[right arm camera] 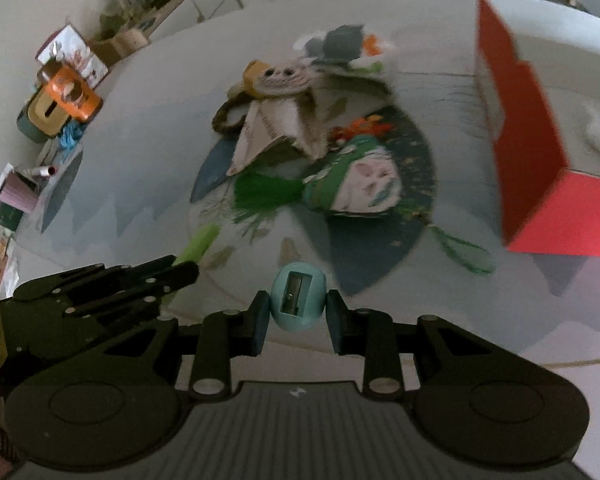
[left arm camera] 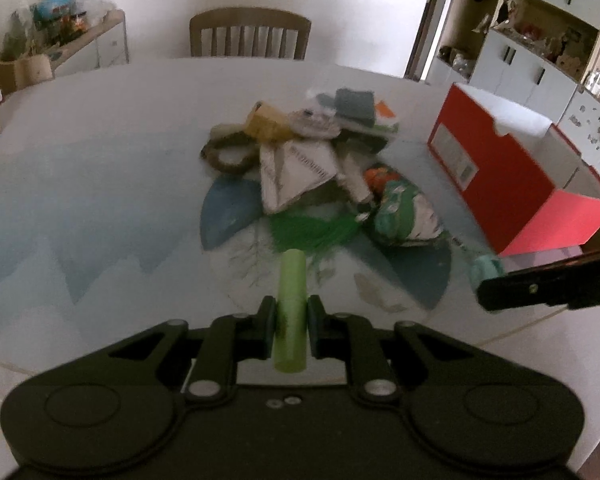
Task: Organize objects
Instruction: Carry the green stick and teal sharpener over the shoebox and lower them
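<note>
My left gripper (left arm camera: 293, 314) is shut on a light green stick (left arm camera: 292, 308) that points toward the pile; the same green stick (right arm camera: 199, 243) shows at the left of the right wrist view, beside the left gripper's black body. My right gripper (right arm camera: 298, 304) is shut on a teal egg-shaped pencil sharpener (right arm camera: 298, 298), held above the table. That sharpener (left arm camera: 486, 268) appears at the right edge of the left wrist view. A pile of mixed objects (left arm camera: 300, 152) lies mid-table: a white paper cone, a green tassel (right arm camera: 266, 194), a green-and-white pouch (right arm camera: 360, 180). A red open box (left arm camera: 508, 164) stands to the right.
The round table (left arm camera: 100, 168) carries a blue-patterned cloth. A wooden chair (left arm camera: 250, 34) stands at its far side. An orange tin (right arm camera: 66, 98), cups and small boxes crowd the table's left rim. A sideboard and white cabinets line the walls behind.
</note>
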